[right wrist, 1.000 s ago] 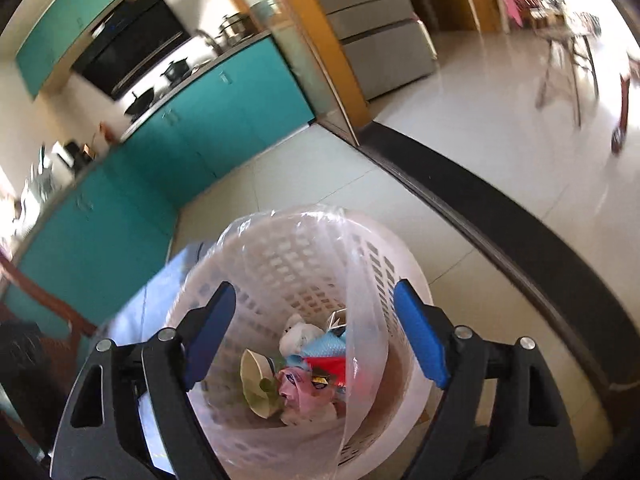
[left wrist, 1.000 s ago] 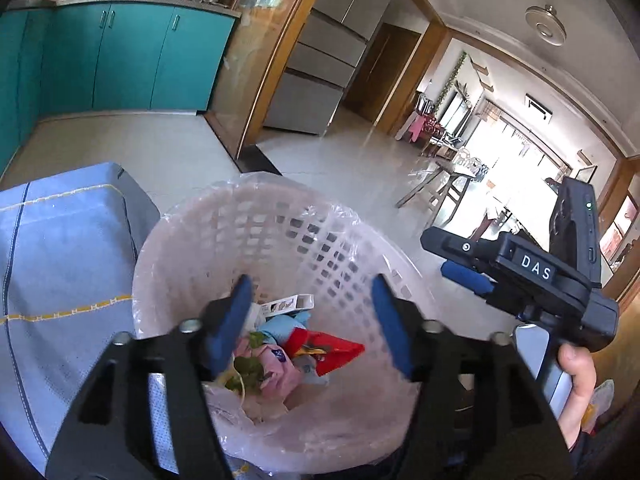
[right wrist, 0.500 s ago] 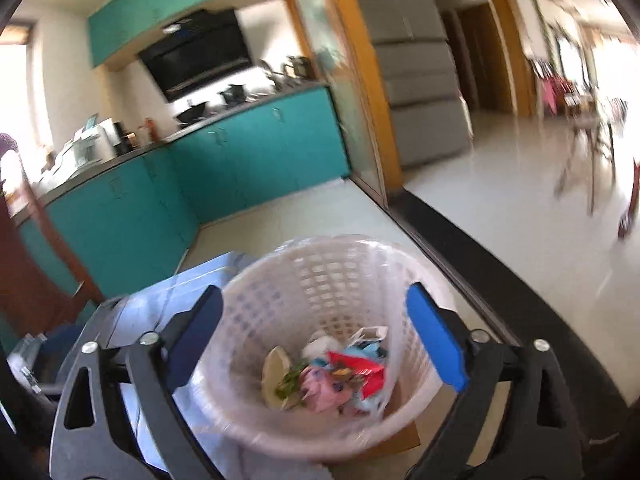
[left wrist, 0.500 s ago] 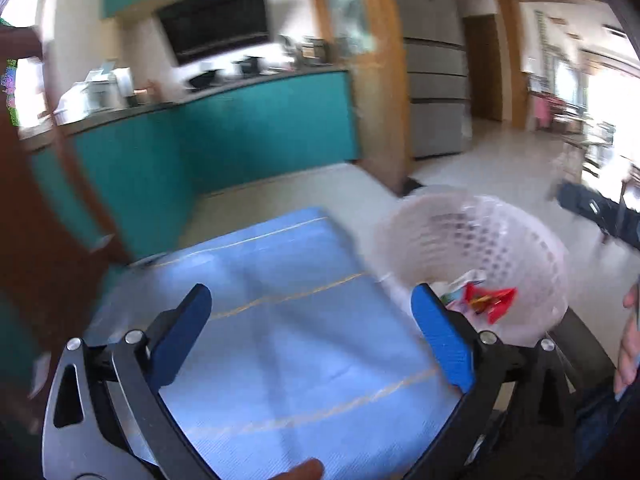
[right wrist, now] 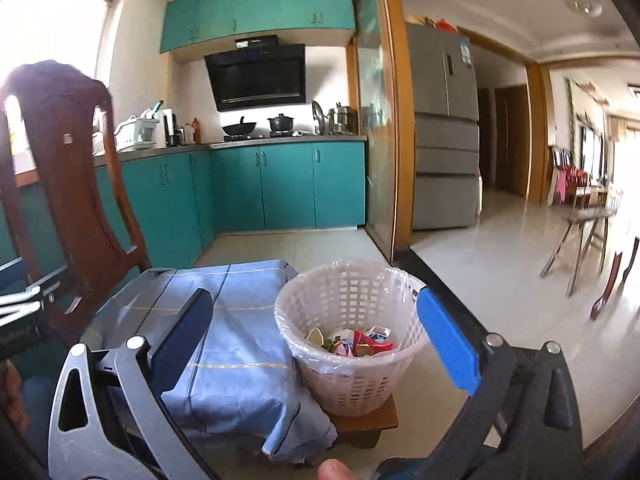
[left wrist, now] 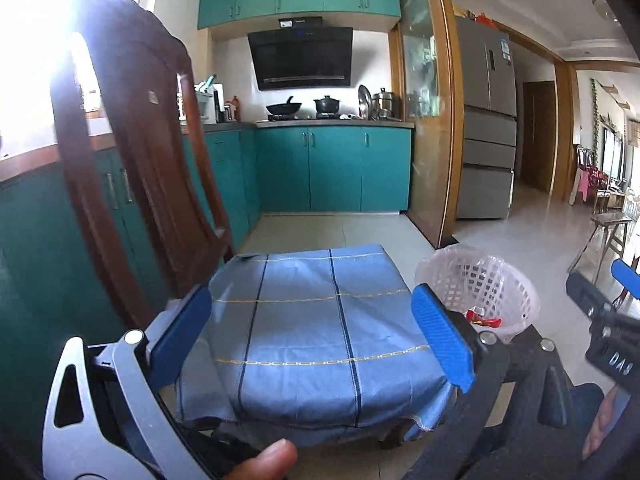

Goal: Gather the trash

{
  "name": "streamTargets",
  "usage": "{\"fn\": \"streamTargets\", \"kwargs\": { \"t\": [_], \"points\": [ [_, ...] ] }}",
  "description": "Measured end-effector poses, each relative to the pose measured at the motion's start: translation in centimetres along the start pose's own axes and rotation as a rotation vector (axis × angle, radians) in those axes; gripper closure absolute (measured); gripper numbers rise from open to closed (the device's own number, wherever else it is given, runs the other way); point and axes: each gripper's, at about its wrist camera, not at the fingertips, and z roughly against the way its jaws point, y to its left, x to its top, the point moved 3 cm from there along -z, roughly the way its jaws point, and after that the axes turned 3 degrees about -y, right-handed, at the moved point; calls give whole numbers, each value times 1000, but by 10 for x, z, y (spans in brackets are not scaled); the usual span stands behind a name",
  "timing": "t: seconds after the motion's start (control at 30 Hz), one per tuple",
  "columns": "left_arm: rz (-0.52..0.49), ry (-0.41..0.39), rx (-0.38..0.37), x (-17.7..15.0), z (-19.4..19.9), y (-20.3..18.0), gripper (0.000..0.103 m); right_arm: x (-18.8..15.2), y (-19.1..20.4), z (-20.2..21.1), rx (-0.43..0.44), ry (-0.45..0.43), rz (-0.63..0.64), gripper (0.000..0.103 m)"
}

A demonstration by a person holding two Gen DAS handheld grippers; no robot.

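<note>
Teal kitchen cabinets back a low table (left wrist: 304, 340) under a blue cloth, bare of litter. Beside it the white basket (right wrist: 352, 384) holds the trash (right wrist: 360, 342). Both the left tool (left wrist: 312, 336) and right tool (right wrist: 316, 340) are spread and hold nothing. Collecting looks finished; next, check for leftovers. Open floor lies right, a chair (left wrist: 152, 184) crowds left.

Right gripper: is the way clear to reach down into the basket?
Probably yes. The right gripper is open and empty, the basket sits straight ahead with its mouth uncovered, and nothing stands between them.
</note>
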Motion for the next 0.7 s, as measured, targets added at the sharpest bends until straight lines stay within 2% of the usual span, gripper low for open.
{"fn": "streamTargets", "kwargs": {
  "t": [0.3, 0.7],
  "points": [
    [11, -45, -13, 1, 41, 8, 3, -1, 20, 35, -42, -23, 79, 3],
    [23, -64, 3, 1, 52, 13, 3, 8, 22, 55, -44, -56, 78, 3]
  ]
}}
